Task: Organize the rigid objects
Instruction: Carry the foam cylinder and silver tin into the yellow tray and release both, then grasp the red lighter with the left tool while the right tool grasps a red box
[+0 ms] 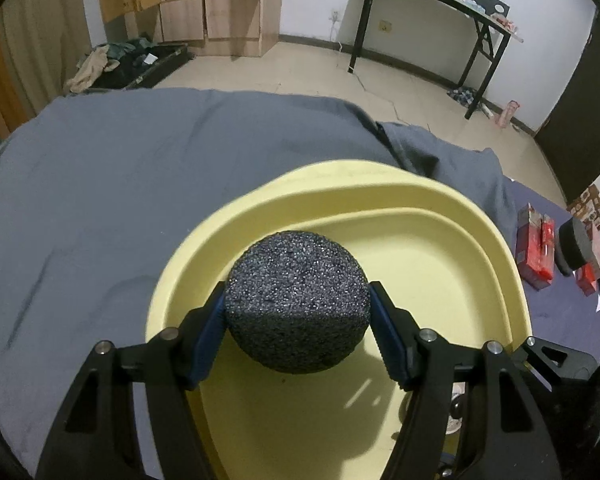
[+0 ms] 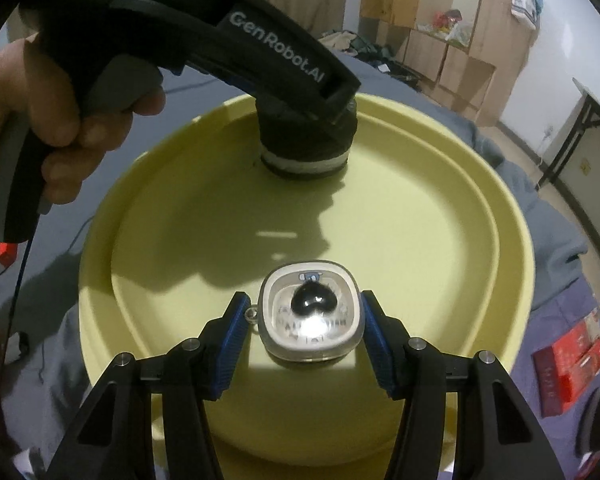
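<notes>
My left gripper is shut on a black foam puck and holds it inside a pale yellow basin. In the right wrist view the same puck rests at the far side of the basin under the left gripper's body. My right gripper stands around a small clear square case with a black heart inside near the basin's front. Its left pad stands apart from the case and its right pad is at the case's edge.
The basin sits on a grey cloth. Red boxes and another black puck lie to the right of it. A red box lies at the right. A black-legged table and wooden cabinets stand behind.
</notes>
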A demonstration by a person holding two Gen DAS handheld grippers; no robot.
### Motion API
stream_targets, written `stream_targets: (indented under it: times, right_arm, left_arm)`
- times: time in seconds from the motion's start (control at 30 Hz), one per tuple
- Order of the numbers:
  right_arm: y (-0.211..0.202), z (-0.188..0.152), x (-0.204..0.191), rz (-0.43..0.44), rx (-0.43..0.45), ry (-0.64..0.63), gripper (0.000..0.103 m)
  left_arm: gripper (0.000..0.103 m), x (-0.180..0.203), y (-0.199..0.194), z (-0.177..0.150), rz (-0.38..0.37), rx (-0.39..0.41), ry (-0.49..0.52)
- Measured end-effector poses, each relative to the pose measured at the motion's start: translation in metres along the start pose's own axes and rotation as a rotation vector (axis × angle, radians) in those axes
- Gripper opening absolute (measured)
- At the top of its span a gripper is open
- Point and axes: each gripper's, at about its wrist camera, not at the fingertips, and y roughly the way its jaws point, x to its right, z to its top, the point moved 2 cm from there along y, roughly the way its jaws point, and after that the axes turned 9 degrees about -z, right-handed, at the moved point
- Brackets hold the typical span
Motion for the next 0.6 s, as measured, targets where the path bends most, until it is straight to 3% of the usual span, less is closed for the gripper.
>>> stream_targets:
  times: [0.2, 0.23, 0.27, 0.3, 0.33, 0.37, 0.5, 0.6]
  right_arm:
    - [0.003, 0.002, -0.002, -0.002, -0.002, 0.007, 0.055]
    - [0.001, 0.003, 0.003, 0.007, -0.008, 0.016, 0.061]
    - [-0.009, 0.002, 0.007, 0.003, 0.004, 0.024, 0.076]
    - [-0.023, 0.002, 0.013, -0.002, 0.034, 0.041, 0.086]
    - [-0.037, 0.001, 0.024, -0.004, 0.064, 0.065, 0.096]
    - [-0.051, -0.001, 0.034, -0.009, 0.085, 0.088, 0.097]
    - [-0.107, -0.012, 0.096, -0.081, 0.150, 0.235, 0.099]
    - [-0.156, -0.049, 0.167, -0.204, 0.199, 0.381, 0.103]
  left_arm:
    - [0.070, 0.000, 0.006, -0.005, -0.037, -0.003, -0.001]
    - [0.072, -0.001, 0.005, -0.005, -0.053, 0.002, -0.020]
    - [0.080, -0.002, 0.002, -0.005, -0.078, 0.001, -0.047]
    - [0.092, -0.002, -0.003, -0.004, -0.101, 0.004, -0.074]
    - [0.097, 0.000, -0.008, -0.001, -0.105, 0.014, -0.081]
    - [0.103, 0.004, -0.015, 0.001, -0.101, 0.028, -0.076]
    - [0.103, 0.049, -0.041, 0.025, -0.134, 0.075, 0.013]
    - [0.103, 0.097, -0.049, 0.042, -0.208, 0.083, 0.056]
